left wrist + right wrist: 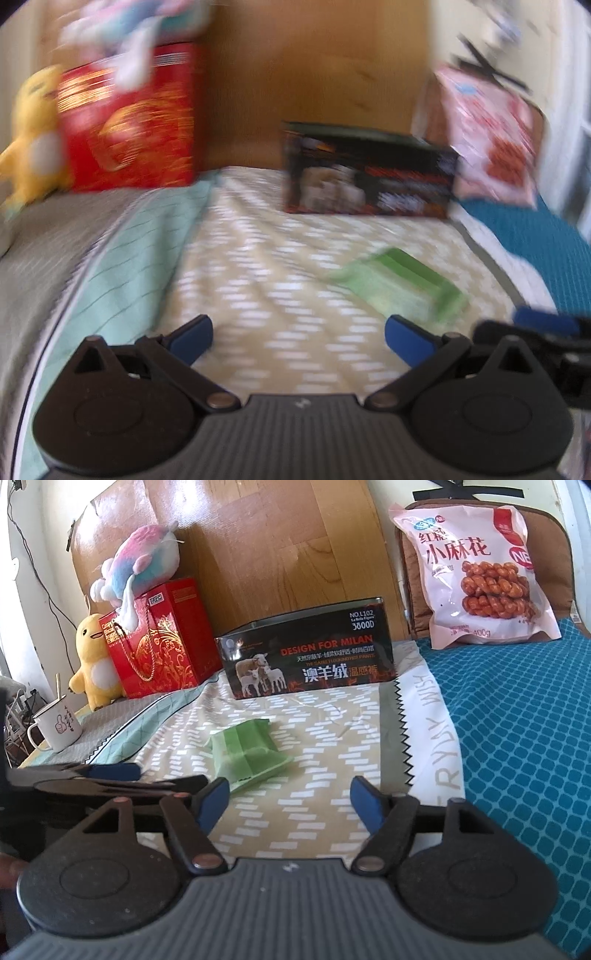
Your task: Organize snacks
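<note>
so far nothing is gripped: this looks like the approach step, with both tools low over the patterned bedspread [317,738] and aimed at the green snack packet [247,753], which lies flat on the cloth, apart from everything else.

the right gripper [288,805] has its blue fingers spread wide and empty, the packet just ahead and a little left of the gap. the left gripper [299,338] is also spread and empty; its view is smeared, and there the packet [402,288] sits ahead and to the right of its fingers.

behind the packet stands a black tin box [310,657] against the wooden headboard, a red gift box [159,642] to its left with plush toys beside and on top of it, and a pink bag of twisted dough snacks [476,572] propped upright on the teal cover at the right.

by my reading, the next move calls for one claw to slide forward until the packet lies between its fingers, then close gently, since the wrapper looks soft and thin. whether the tin is where it goes, i cannot tell.
</note>
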Demonstrator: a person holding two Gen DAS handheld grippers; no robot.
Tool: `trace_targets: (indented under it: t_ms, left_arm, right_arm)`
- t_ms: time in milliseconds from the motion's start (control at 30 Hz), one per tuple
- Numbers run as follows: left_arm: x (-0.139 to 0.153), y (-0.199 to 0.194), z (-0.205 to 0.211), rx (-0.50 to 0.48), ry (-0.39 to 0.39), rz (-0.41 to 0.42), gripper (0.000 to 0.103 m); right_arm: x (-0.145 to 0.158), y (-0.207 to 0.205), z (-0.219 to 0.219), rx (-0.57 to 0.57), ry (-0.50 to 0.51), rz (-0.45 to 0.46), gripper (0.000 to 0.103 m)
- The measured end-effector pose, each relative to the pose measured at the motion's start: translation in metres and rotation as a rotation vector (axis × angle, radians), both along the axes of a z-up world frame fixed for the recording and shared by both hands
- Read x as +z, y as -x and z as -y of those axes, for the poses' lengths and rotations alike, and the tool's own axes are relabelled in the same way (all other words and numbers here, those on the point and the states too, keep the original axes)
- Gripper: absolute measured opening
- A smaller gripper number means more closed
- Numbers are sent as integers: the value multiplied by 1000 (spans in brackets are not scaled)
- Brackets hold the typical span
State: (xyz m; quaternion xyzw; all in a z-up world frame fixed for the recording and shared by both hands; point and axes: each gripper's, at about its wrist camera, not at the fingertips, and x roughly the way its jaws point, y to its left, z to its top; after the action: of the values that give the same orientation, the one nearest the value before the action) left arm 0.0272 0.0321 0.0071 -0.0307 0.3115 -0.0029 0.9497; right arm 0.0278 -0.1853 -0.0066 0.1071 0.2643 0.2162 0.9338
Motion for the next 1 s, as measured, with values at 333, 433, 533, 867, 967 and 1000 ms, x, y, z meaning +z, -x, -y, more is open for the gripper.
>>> trace_targets:
  t_ms: [333, 433, 533, 867, 967, 1000]
  left_arm:
    - [3, 12, -8, 179, -24, 56, 103]
    - [2, 11, -6, 177, -30, 52, 103]
    - [2, 13, -5, 178, -42, 53, 103]
    - [18, 55, 13, 265, -186, 320, 103]
    - [21, 77, 20, 302, -225, 459, 103]
    - [22, 81, 23, 306, -234, 492, 103]
  right_arm:
    - [0, 0, 0, -1, 2, 5, 74]
    - [0, 0, 0, -1, 7, 4, 75]
    - [0, 0, 0, -2, 8, 4, 75]
    - [0, 0, 0, -3, 7, 5, 75]
    - [0, 0, 0, -3, 8, 5, 75]
    - [0, 0, 0, -3, 7, 5, 75]
